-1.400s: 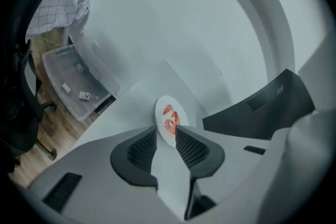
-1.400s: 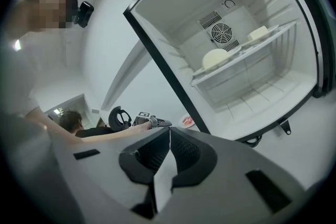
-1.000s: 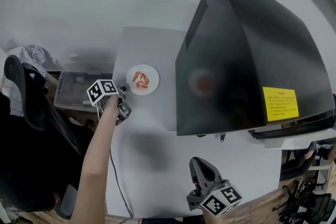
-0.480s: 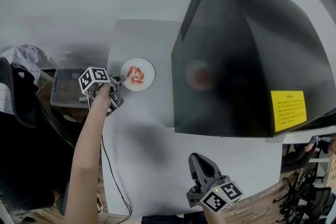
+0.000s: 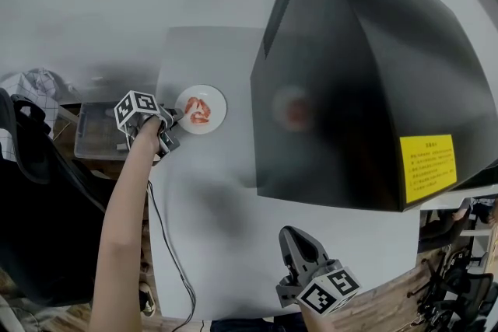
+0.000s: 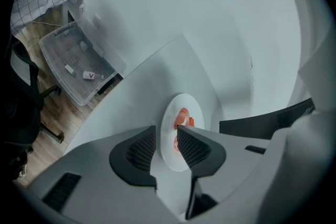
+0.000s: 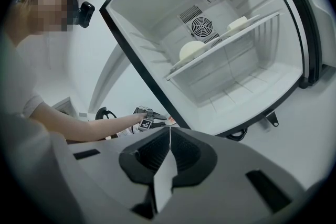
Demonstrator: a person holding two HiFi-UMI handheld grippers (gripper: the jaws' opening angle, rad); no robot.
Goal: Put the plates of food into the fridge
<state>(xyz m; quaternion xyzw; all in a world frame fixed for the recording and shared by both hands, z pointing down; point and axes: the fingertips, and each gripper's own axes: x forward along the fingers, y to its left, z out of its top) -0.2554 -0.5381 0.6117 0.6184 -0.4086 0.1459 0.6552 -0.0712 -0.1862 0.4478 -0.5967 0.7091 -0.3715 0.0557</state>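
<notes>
A white plate (image 5: 204,108) with red food (image 5: 199,111) lies on the grey table (image 5: 226,221), left of the black fridge (image 5: 358,89). My left gripper (image 5: 176,119) reaches it from the left. In the left gripper view the plate (image 6: 181,105) stands between the narrow jaws, and the left gripper (image 6: 167,144) is shut on its near rim. My right gripper (image 5: 292,239) hovers at the table's front edge, shut and empty. In the right gripper view, past the right gripper (image 7: 169,136), the fridge (image 7: 231,76) stands open, its interior white.
Two pale items (image 7: 191,50) rest on the fridge's shelf (image 7: 220,52). A clear plastic bin (image 5: 97,132) sits on the floor left of the table, next to a black chair (image 5: 31,190). A cable (image 5: 167,245) hangs by the table's left edge.
The left gripper and plate have drifted slightly up-left in the head view as the view shifts, with its tips staying at the plate's rim. The right gripper has barely moved.
</notes>
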